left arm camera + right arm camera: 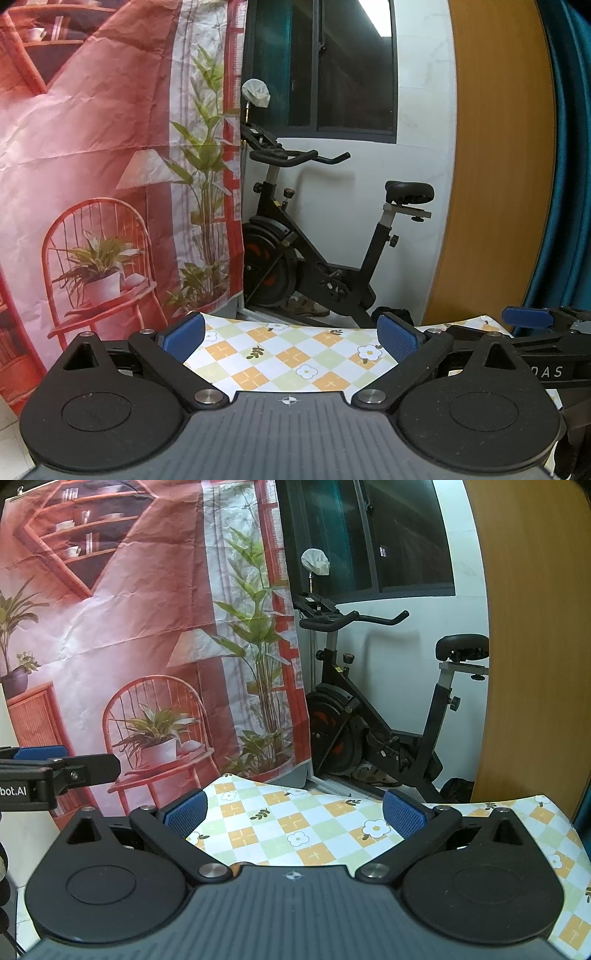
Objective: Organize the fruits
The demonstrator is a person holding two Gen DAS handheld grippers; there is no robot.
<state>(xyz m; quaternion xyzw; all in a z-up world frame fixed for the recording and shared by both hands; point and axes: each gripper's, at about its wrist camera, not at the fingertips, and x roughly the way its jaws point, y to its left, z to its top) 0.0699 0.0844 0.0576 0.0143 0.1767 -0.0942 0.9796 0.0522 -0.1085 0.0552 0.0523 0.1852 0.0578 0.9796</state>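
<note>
Both cams level, looking out over far edge of counter (pixel 280 354) w/ checked flower cloth.

L claw (pixel 291 338): pads wide apart, nothing between. R claw (pixel 293 814): same, pads apart, empty.

Claws side by side, near each other. R claw's blue pad shows at right edge of L view; L claw's at left edge of R view.

Fruit: none in either view. No bowl or basket seen either. Only bare cloth ahead of both claws. So can't tell which way fruit lies from claws, its long axis, or which hand is nearer.

Judgement: grasp not begun. Fruit prob. below or behind the cams' field; next move likely needs claws tipped down to find it.

Bkgd: exercise bike (pixel 332 240), printed backdrop (pixel 110 166), wood door (pixel 498 166).
</note>
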